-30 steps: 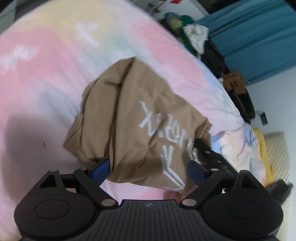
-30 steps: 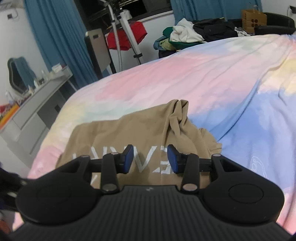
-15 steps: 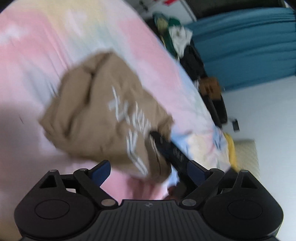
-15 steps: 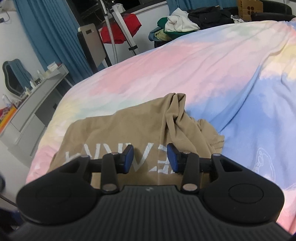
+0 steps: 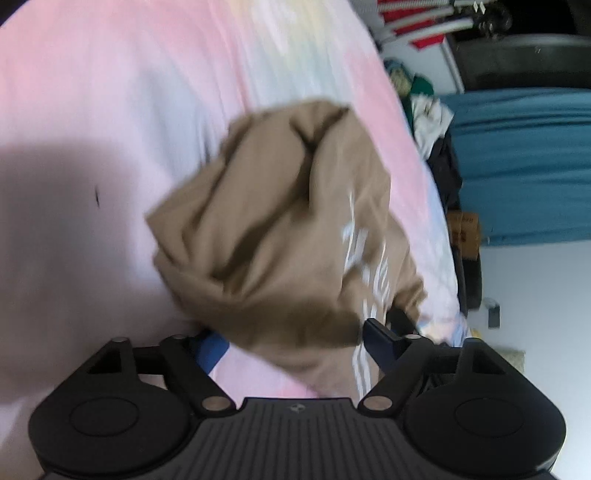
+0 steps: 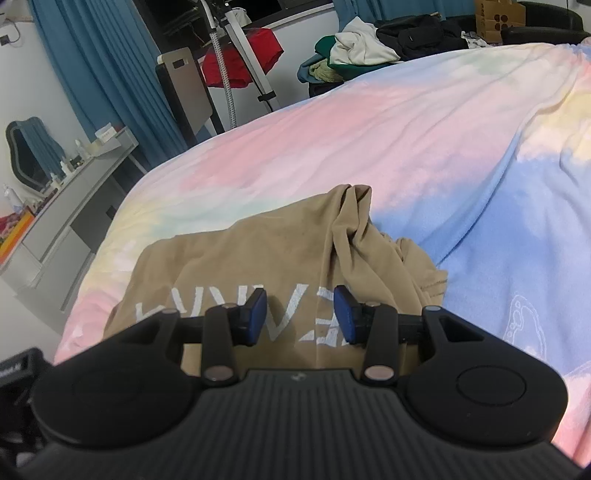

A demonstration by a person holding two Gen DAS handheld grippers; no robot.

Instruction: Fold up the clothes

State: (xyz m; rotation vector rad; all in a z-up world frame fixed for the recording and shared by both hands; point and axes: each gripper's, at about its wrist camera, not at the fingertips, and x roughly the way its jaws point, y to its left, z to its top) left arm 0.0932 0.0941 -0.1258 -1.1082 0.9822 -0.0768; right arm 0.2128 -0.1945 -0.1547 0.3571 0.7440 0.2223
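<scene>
Two grippers: your left gripper [image 5: 291,338] was closing around the tan shirt [image 5: 280,236]; your right gripper [image 6: 299,314] hovered open.
Risk: you could have pinched several bunched layers.

Shirt [image 6: 280,266] lying bunched on the bed [image 6: 406,140], directly ahead of the right tongs [image 6: 299,317], its lettering between and beneath their tips. In the left wrist view, the shirt's near edge lies between the closing left tongs [image 5: 295,336]. Beyond the bed: clothes pile [image 6: 354,48] ahead, bench [image 6: 70,206] far left, cardboard box [image 6: 498,16] far right.
</scene>
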